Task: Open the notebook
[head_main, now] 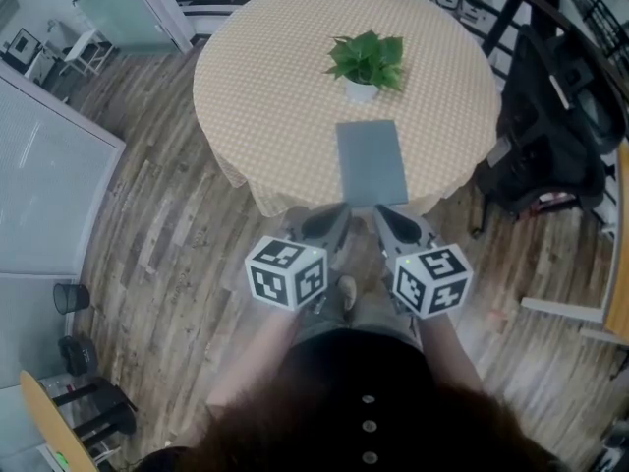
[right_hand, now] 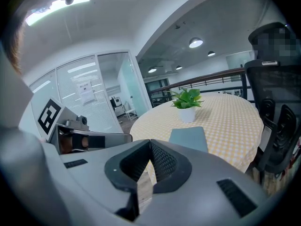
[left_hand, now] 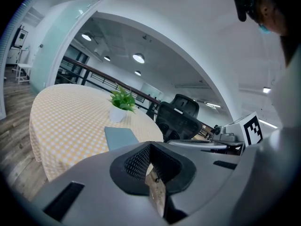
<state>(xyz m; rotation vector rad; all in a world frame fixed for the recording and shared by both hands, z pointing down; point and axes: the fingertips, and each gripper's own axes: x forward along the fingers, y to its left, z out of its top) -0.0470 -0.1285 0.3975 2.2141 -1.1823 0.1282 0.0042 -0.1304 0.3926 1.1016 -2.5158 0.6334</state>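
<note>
Round tabletop [head_main: 265,77] under a yellow checked cloth, wood floor all about. Notebook [head_main: 371,162] lies flat and closed near the near edge, cover down: task not begun. Left tongs [head_main: 329,226] and right tongs [head_main: 393,226] both closed on nothing, side by side over the floor, short of the cloth, pointing toward it. Left to do, by my reckoning: reach in, catch the cover, swing it over. Plant [head_main: 367,62] stands just behind the notebook, apart from it. Black chair [head_main: 550,136] to the right, well clear. Nothing blocks the approach.
</note>
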